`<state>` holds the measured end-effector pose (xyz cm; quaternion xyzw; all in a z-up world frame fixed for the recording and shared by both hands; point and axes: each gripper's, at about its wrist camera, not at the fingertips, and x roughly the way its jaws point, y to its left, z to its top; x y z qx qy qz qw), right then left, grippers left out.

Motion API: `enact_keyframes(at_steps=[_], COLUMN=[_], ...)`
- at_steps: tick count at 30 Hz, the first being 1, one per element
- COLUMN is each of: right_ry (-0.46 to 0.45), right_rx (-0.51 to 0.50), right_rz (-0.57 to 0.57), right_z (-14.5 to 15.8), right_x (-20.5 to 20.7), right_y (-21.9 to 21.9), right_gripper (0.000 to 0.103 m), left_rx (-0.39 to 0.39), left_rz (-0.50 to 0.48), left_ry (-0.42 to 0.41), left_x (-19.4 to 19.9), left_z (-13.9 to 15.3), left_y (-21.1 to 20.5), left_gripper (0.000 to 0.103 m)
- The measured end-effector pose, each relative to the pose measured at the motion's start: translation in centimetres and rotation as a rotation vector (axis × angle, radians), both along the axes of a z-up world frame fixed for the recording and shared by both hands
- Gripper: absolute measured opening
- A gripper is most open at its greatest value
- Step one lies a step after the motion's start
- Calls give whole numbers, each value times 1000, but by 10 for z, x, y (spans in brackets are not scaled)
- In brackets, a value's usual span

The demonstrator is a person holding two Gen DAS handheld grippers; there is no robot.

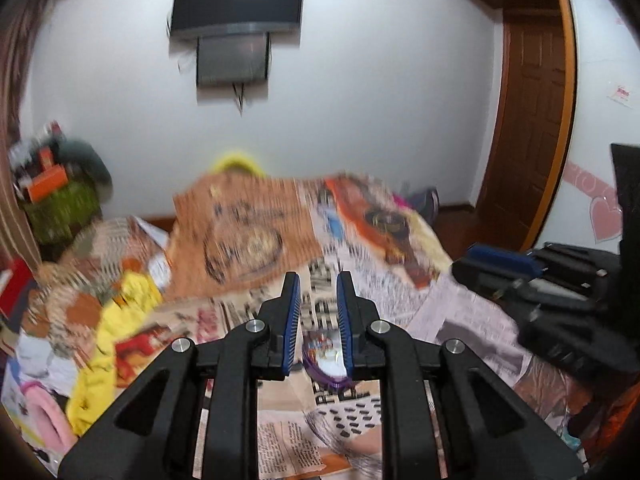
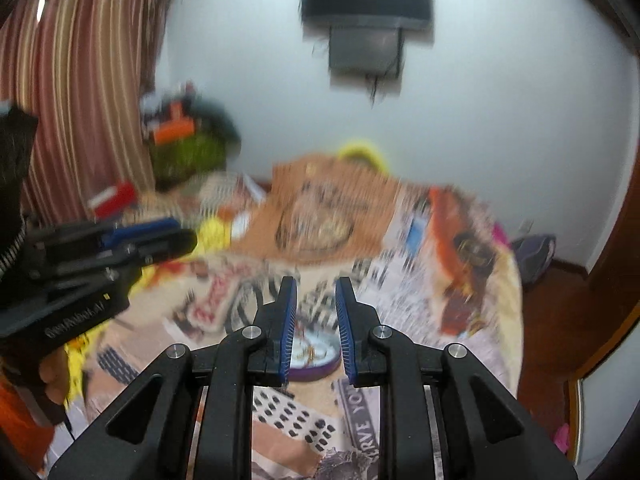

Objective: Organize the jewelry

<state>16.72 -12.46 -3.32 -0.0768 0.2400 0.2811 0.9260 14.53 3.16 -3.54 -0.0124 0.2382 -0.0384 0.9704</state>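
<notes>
A round purple-rimmed dish [image 2: 314, 354] with small jewelry pieces in it lies on a newspaper-covered bed. It shows low between the jaws in both views, also in the left wrist view [image 1: 326, 362]. My left gripper [image 1: 318, 284] is open and empty above the dish. My right gripper [image 2: 316, 286] is open and empty above it too. The left gripper appears at the left of the right wrist view [image 2: 152, 236]; the right one shows at the right of the left wrist view [image 1: 504, 260]. Both views are motion-blurred.
An orange printed bag [image 1: 240, 236] with yellow handles lies at the far side of the bed. Yellow cloth [image 1: 116, 320] and clutter sit at the left. A wall television [image 1: 238, 2], a striped curtain [image 2: 80, 80] and a wooden door [image 1: 528, 128] surround the bed.
</notes>
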Motion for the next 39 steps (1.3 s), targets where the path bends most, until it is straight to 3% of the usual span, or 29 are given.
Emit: enact_keyframes(at_steps=[7, 12, 13, 14, 16, 18, 20, 21, 23, 39], right_ry=[-241, -326, -329, -334, -353, -379, -383, -385, -383, -373], right_rx=[141, 195, 201, 210, 222, 226, 214, 213, 215, 204], right_rz=[-61, -107, -110, -124, -161, -199, -218, -229, -245, -248], right_z=[59, 73, 72, 71, 66, 62, 60, 60, 60, 54], right_x=[-73, -109, -112, -117, -119, -125, -128, -128, -127, -142], right_y=[-29, -37, -37, -38, -38, -38, -36, -35, -38, -52], right_gripper=[18, 20, 30, 49, 75, 84, 87, 89, 103, 103], left_rx=[26, 25, 21, 15, 3, -3, -1, -4, -17, -27], left_rz=[30, 70, 74, 78, 82, 89, 112, 120, 122, 126], left_ry=[-234, -361, -369, -376, -378, -380, -379, -373, -362, -336], left_x=[-70, -112, -116, -121, -126, -128, -132, -131, -134, -142], left_z=[51, 66, 66, 66, 65, 63, 60, 59, 58, 55], left_y=[-15, -20, -20, -19, -18, -17, -16, -15, -14, -16], left_gripper=[35, 58, 61, 67, 77, 91, 96, 98, 98, 98])
